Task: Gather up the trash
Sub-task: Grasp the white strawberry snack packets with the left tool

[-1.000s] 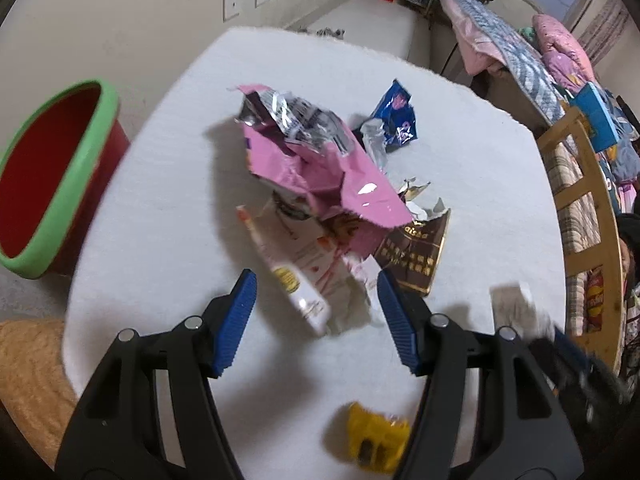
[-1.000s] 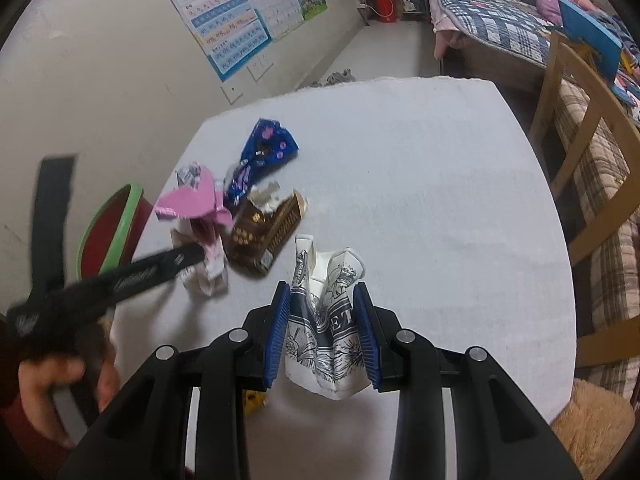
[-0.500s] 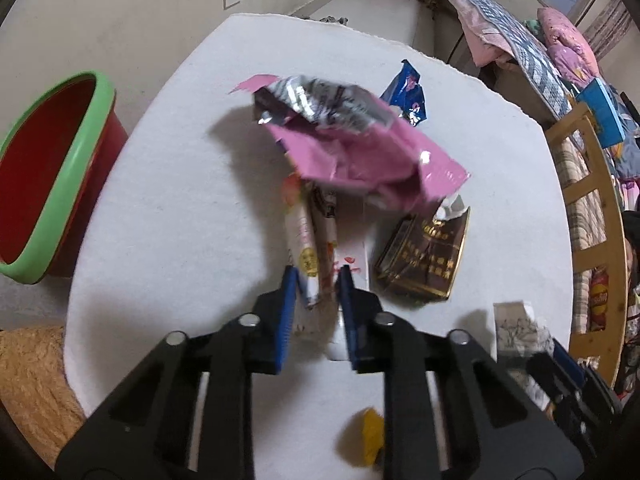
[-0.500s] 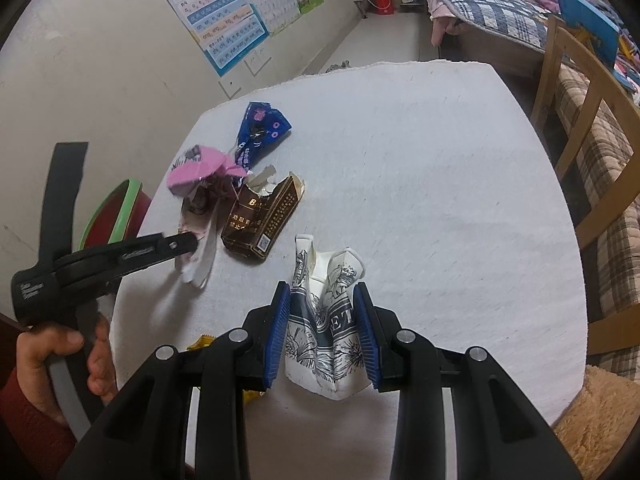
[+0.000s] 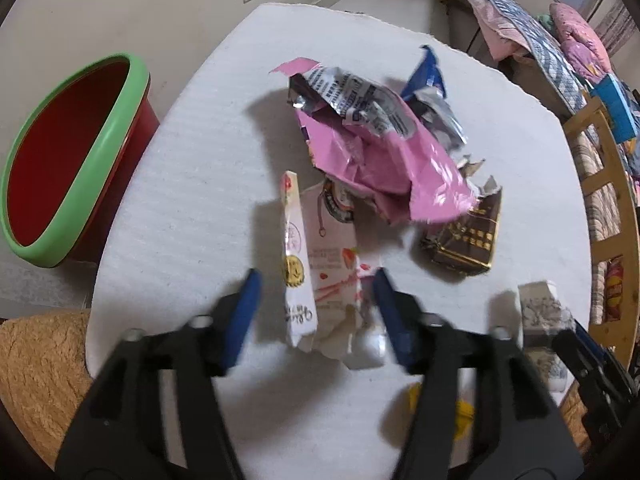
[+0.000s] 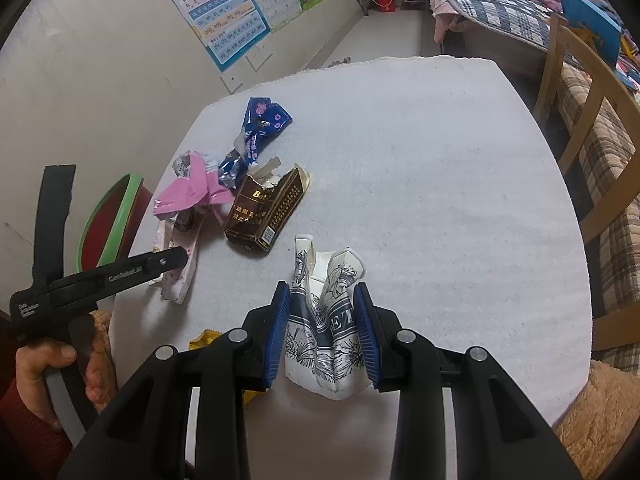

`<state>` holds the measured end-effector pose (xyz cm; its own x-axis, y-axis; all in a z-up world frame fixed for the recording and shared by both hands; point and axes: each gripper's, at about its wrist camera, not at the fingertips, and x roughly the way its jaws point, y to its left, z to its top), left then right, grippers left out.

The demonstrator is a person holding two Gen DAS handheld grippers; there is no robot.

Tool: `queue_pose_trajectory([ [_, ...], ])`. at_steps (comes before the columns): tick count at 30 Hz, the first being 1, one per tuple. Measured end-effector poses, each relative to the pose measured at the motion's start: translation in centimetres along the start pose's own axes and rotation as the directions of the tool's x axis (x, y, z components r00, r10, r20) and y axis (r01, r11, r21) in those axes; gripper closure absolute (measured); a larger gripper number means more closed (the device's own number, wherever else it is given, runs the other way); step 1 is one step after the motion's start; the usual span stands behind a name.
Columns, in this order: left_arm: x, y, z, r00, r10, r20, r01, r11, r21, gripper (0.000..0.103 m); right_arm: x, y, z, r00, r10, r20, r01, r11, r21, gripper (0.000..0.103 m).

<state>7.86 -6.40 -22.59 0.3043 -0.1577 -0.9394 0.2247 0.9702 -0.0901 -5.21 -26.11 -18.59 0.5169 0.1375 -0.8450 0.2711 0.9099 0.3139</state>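
On the white table (image 6: pixel 420 152), the right gripper (image 6: pixel 323 330) clamps a light, crushable paper cup (image 6: pixel 326 320) mid-body, while the left gripper (image 5: pixel 316 314) gapes around a limp white wrapper (image 5: pixel 320 276).

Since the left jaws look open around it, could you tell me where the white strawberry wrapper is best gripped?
Grip the white strawberry wrapper at its near end, coming in low from the near table edge. It lies lengthwise toward the left gripper, one long side folded up into a ridge the jaws could pinch. Its far end is tucked under the pink bag, so pulling toward you is probably cleanest.
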Motion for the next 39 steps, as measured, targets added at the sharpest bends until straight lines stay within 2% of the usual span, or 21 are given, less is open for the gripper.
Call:
queue_pose_trajectory([
  [2,0.7,0.1,0.2,1.0,-0.013,-0.022,0.013,1.0,-0.004,0.044,0.0,-0.1,0.0,1.0,-0.003,-0.004,0.003,1.0,0.004,0.07],
  [3,0.8,0.1,0.2,0.999,-0.027,-0.026,0.027,1.0,-0.01,0.05,0.0,-0.1,-0.1,1.0,-0.004,-0.003,0.005,1.0,0.005,0.07],
  [4,0.6,0.2,0.1,0.998,-0.059,-0.024,0.059,0.998,-0.016,0.063,-0.1,-0.1,-0.1,1.0,-0.006,-0.002,0.006,1.0,0.005,0.07],
  [5,0.3,0.0,0.1,0.998,-0.061,-0.02,0.061,0.998,-0.01,0.067,-0.1,-0.1,-0.2,1.0,-0.008,0.0,0.008,1.0,0.006,0.07],
  [7,-0.4,-0.3,0.0,0.999,-0.041,0.001,0.041,0.999,0.012,0.068,-0.3,0.1,-0.1,1.0,-0.009,0.006,0.009,1.0,0.008,0.07],
  [16,-5.0,0.3,-2.1,0.995,-0.055,0.086,0.05,0.997,0.06,0.069,-1.2,0.9,0.1,0.999,0.014,0.037,-0.014,1.0,0.001,0.07],
  [20,-7.2,1.0,-2.7,0.99,-0.073,0.124,0.068,0.997,0.047,0.069,-2.1,1.9,0.6,0.998,0.032,0.06,-0.031,0.999,-0.014,0.071],
  [33,-12.7,1.5,-3.4,0.962,-0.163,0.217,0.152,0.986,0.064,0.069,-4.7,5.1,2.1,0.988,0.089,0.123,-0.081,0.995,-0.065,0.071],
  [39,-13.9,2.2,-3.0,0.951,-0.126,0.282,0.118,0.992,0.046,0.069,-5.1,6.4,2.1,0.987,0.101,0.124,-0.09,0.992,-0.093,0.071],
])
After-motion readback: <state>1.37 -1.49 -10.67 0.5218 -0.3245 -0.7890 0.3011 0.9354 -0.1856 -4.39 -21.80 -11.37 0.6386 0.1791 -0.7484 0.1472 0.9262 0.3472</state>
